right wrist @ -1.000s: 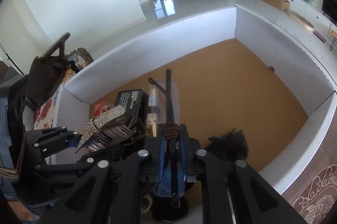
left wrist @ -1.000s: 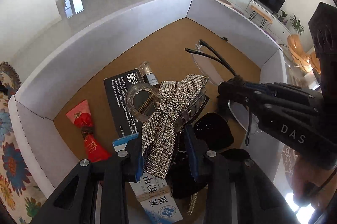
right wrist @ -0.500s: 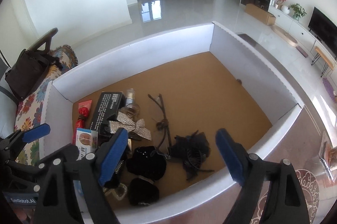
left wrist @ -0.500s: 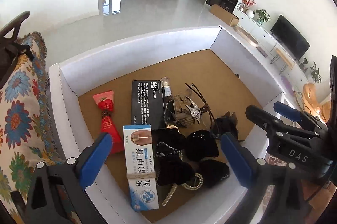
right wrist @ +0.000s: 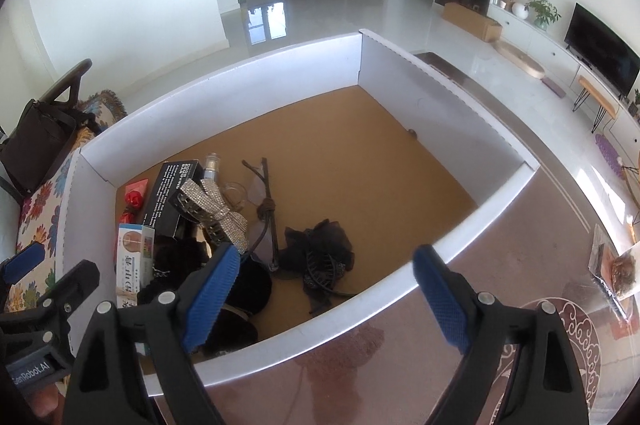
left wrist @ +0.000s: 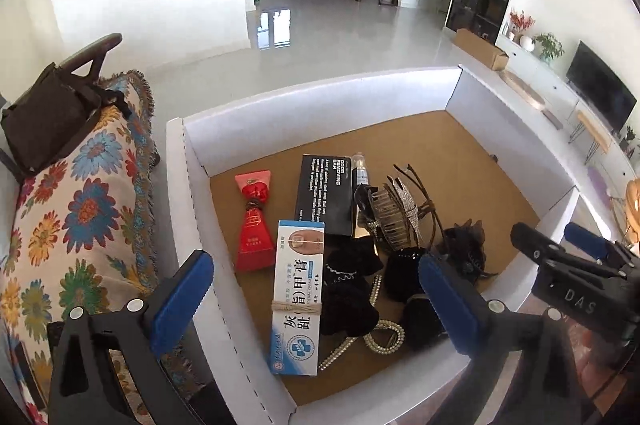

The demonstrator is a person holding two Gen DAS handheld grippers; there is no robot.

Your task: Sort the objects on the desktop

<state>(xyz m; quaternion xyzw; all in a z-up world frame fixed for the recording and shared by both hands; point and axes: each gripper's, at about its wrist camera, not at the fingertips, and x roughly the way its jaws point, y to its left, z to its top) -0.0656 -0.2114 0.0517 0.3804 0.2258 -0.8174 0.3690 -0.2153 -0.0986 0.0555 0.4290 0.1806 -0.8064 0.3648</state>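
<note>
Desktop objects lie heaped in the near left corner of the white-walled box [right wrist: 280, 77], and I hold nothing: my left gripper [left wrist: 316, 299] stands with its blue pads [left wrist: 182, 299] spread wide and empty above that corner, and my right gripper [right wrist: 326, 295] is likewise spread, its jaws having just been opening with nothing between them, hanging over the box's near wall. Under the left pads sits the white-and-blue ointment carton [left wrist: 298, 295], with the red pouch [left wrist: 254, 221] just beside it and the black box [left wrist: 326, 199] touching its far end. The rhinestone bow clip [right wrist: 218, 211] rests on top of the pile by the small bottle [right wrist: 210, 165]; the glasses [right wrist: 264, 213] lie next to it, with the black lace clip [right wrist: 320, 257] near the front wall and black velvet pouches [left wrist: 348, 289] tangled with a pearl strand [left wrist: 380, 339]. I judge this drop finished, so I'd back both grippers clear, then fetch the next item. Much of the cork floor [right wrist: 360, 161] is free, so I'd place further things there, not atop the pile, where the bow could slide.
</note>
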